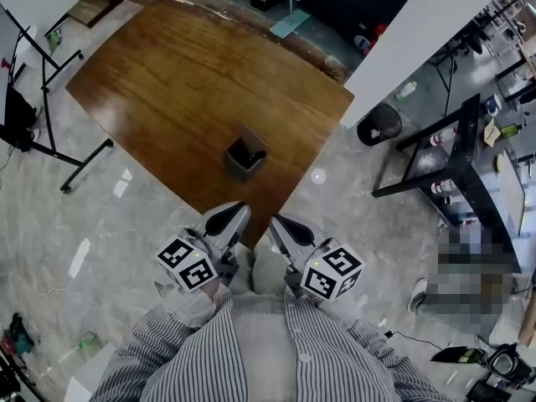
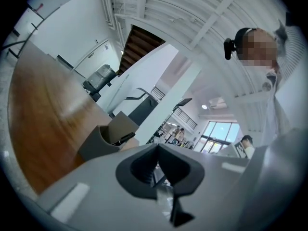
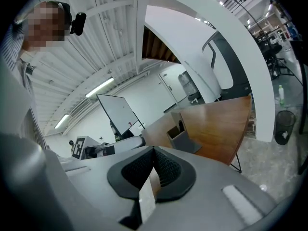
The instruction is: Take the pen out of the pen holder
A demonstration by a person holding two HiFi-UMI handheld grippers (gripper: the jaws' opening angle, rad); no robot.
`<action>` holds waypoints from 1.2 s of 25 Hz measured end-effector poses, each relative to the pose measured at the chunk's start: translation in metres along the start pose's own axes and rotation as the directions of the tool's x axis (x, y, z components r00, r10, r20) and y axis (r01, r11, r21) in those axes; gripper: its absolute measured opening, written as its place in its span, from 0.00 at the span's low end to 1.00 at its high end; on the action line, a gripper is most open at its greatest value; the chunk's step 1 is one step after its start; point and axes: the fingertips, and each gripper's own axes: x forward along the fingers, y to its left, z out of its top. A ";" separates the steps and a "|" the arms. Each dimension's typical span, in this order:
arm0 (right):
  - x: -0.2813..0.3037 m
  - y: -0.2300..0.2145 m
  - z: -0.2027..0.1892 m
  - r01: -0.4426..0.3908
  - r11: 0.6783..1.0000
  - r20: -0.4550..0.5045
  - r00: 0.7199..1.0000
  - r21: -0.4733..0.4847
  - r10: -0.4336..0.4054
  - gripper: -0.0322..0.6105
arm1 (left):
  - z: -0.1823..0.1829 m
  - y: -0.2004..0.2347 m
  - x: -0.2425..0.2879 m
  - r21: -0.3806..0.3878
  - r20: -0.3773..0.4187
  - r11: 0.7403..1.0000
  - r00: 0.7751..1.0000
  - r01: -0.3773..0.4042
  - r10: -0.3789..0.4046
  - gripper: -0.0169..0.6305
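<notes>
Left hand-held gripper (image 1: 226,219) and right hand-held gripper (image 1: 283,227) shut, empty — pen holder (image 1: 245,158) could be toppled if pen (image 2: 124,138) is dragged sideways.

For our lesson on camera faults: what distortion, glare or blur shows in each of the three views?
Head view: the wide lens bows the table edges, with a faint sheen on its far end. Left gripper view: the table is smeared soft, the windows glare white, the corners are black. Right gripper view: the pen holder looks sharp; the ceiling lamp burns out.
</notes>
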 end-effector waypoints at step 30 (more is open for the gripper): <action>0.041 -0.059 -0.011 -0.020 0.989 -0.106 0.994 0.145 0.036 0.05 | 0.009 0.074 0.083 0.467 -0.236 0.878 0.943 -0.102 0.235 0.24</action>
